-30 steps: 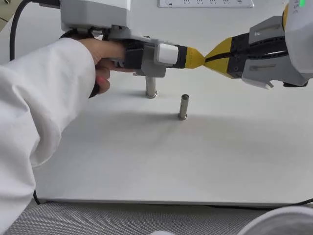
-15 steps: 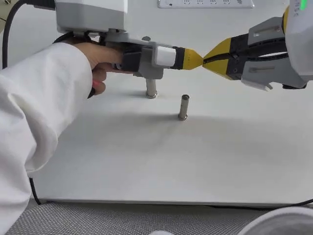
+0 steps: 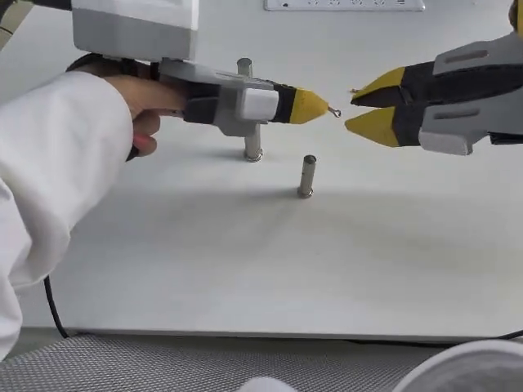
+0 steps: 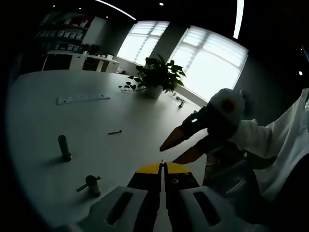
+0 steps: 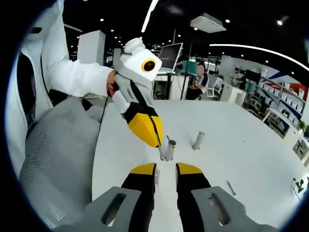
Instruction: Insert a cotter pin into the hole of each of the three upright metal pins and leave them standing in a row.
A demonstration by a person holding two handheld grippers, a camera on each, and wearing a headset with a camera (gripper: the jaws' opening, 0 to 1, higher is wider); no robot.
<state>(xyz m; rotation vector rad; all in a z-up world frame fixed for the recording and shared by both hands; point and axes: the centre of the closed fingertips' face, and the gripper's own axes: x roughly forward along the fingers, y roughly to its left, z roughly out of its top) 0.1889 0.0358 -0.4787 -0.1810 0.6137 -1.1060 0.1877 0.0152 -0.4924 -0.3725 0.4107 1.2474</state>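
cotter pin: point(image 3: 333, 111) in the air over the table, pinched at the tip of the left gripper, loop end sticking out toward the right gripper
left gripper: point(image 3: 320, 107) yellow jaws closed tight on the cotter pin; in the left gripper view no gap shows between them point(image 4: 162, 168), only the thin wire poking out
right gripper: point(image 3: 351, 110) jaws clearly apart, nothing between them, tips just beside the pin's loop, not touching it; wide gap also in the right gripper view point(image 5: 166, 170)
near pin: point(image 3: 307, 176) upright on the table, free-standing, below the two gripper tips
middle pin: point(image 3: 253, 148) upright, top hidden behind the left gripper
far pin: point(image 3: 243, 65) only its top visible above the left gripper
pin with cross-piece: point(image 4: 91, 184) left gripper view, a thin bar through it near the top; cannot tell which of the three
loose cotter pin: point(image 4: 114, 132) flat on the table, well apart from the pins
hand: point(image 3: 155, 102) around the left gripper's handle, white sleeve point(image 3: 57, 163)
table: point(image 3: 245, 261) white, with a power strip point(image 3: 343, 5) at the far edge
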